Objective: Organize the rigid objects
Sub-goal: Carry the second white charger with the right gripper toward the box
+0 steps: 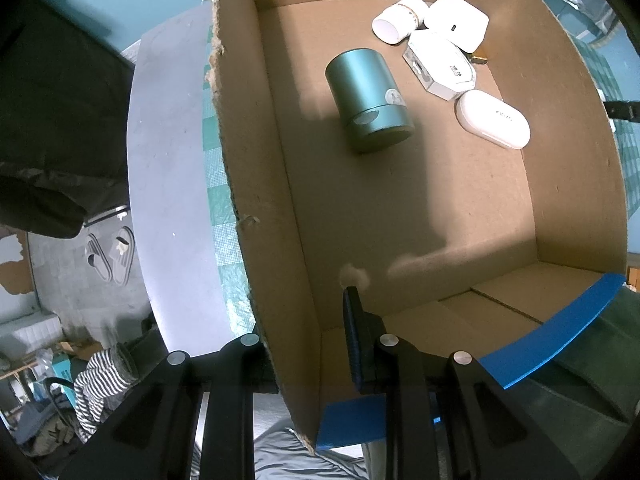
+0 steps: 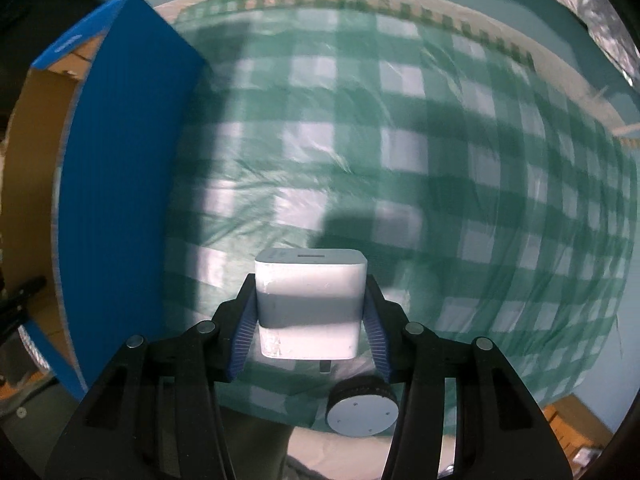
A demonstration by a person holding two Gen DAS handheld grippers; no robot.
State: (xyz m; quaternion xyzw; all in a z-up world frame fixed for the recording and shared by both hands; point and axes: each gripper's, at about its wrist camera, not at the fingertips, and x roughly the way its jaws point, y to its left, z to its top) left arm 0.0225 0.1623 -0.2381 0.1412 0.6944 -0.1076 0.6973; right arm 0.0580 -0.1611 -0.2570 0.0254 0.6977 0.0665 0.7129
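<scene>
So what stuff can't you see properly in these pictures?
- Left wrist view: the left gripper is clamped on the cardboard box wall, which hides its outer finger.
- Left wrist view: a small dark thing is mostly hidden behind the white boxes.
- Left wrist view: print on the white oval case is too small to read.
- Right wrist view: the checked cloth is blurred.
- Right wrist view: the white charger hides what lies beneath it.

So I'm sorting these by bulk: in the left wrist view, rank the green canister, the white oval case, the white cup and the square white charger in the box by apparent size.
1. Green canister, clearly largest.
2. White oval case.
3. Square white charger.
4. White cup.
The last two look close, and both lie farther from the camera, so their order is unsure.
</scene>
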